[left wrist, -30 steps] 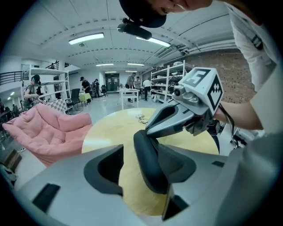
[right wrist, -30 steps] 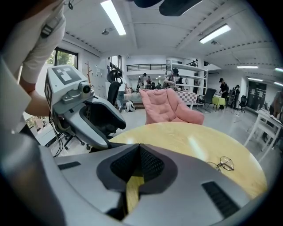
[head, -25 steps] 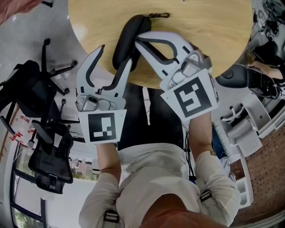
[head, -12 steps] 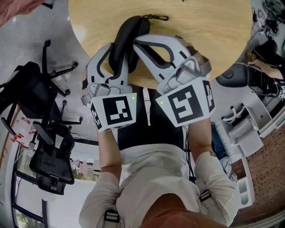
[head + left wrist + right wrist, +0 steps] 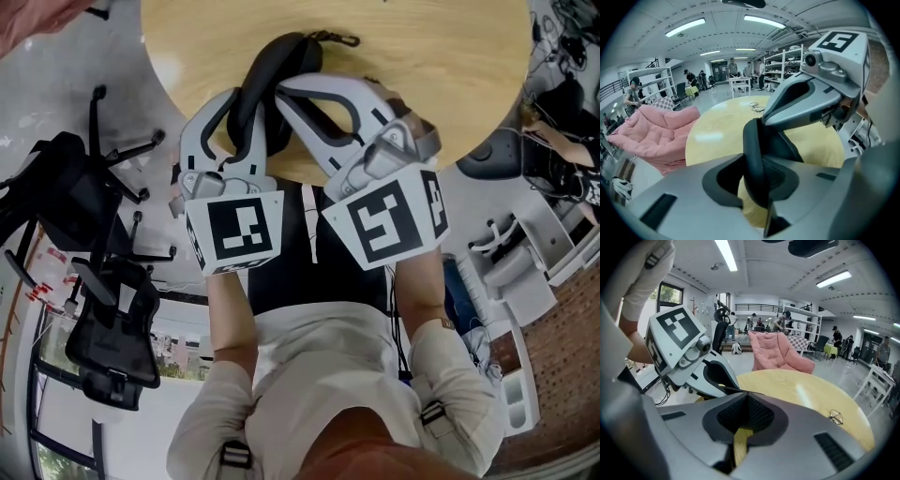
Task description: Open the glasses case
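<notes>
Your left gripper [image 5: 251,111] sits centre-left in the head view, w/ its marker cube toward the bottom of the frame. Its jaws have just been closing and now stand narrow, one on each side of the glasses case [image 5: 262,84], at the case's lower end. In the left gripper view the black case stands on edge btwn the two pads, touching both, in the lower middle of the frame.

Your right gripper [image 5: 281,89] comes in from centre-right, jaws together. Its tips are against the case's right edge, roughly halfway along. The right gripper view shows only a thin slit btwn the jaws, w/ yellow table top showing thru it. Whether anything thin is pinched at the very tips, you can't tell.

The case is a long black pod and looks closed. It lies slantwise over the round wooden table [image 5: 422,56] at top centre of the head view, near the table's lower edge. Its far end points up and right, where a small clip [image 5: 342,39] hangs off it.

Elsewhere, a pair of wire glasses [image 5: 836,416] lies on the table at lower right of the right gripper view, well apart from the case. A pink cushion [image 5: 780,352] sits beyond the table, mid-frame in that view. Black office chairs [image 5: 103,319] stand at the left of the head view.
</notes>
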The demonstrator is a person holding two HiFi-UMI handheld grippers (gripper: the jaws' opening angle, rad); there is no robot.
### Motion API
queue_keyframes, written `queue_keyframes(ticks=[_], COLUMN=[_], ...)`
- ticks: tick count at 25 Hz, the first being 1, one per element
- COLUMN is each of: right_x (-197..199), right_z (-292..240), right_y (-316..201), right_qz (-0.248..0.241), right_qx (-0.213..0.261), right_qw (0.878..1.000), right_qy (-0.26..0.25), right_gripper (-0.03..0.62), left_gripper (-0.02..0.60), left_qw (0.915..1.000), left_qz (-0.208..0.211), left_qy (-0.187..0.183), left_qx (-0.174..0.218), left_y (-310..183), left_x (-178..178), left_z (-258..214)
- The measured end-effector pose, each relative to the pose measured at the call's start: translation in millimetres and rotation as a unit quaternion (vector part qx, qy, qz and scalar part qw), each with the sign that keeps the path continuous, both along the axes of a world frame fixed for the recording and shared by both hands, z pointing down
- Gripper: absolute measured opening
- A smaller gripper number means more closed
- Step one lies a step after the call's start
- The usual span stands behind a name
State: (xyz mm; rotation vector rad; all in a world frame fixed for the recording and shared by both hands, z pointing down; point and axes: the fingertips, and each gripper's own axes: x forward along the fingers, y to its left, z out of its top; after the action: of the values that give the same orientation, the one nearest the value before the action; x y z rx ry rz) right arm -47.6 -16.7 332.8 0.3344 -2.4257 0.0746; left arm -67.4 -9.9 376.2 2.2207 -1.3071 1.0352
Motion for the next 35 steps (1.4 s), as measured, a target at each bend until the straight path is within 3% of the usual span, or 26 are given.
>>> queue_keyframes(ticks=[13,35], right_x=[15.6,43.4], right_z=[3.6,15.0], right_y=[7.1,16.1], right_qz=[0.012,0.048], right_qx=[-0.019,-0.027], right_qw=[1.0,0.998], right_qy=[0.015,0.043], right_gripper=[0.018,0.018], left_gripper=[0.069,0.086], left_qw=[0.9986,0.9888], left_qz=[-0.041,-0.111], left_qy=[0.03,0.092], left_qx=[-0.018,-0.04], left_y=[-5.6,-11.6], left_x=[-11.6,-24.4], left_z=[6.8,12.5])
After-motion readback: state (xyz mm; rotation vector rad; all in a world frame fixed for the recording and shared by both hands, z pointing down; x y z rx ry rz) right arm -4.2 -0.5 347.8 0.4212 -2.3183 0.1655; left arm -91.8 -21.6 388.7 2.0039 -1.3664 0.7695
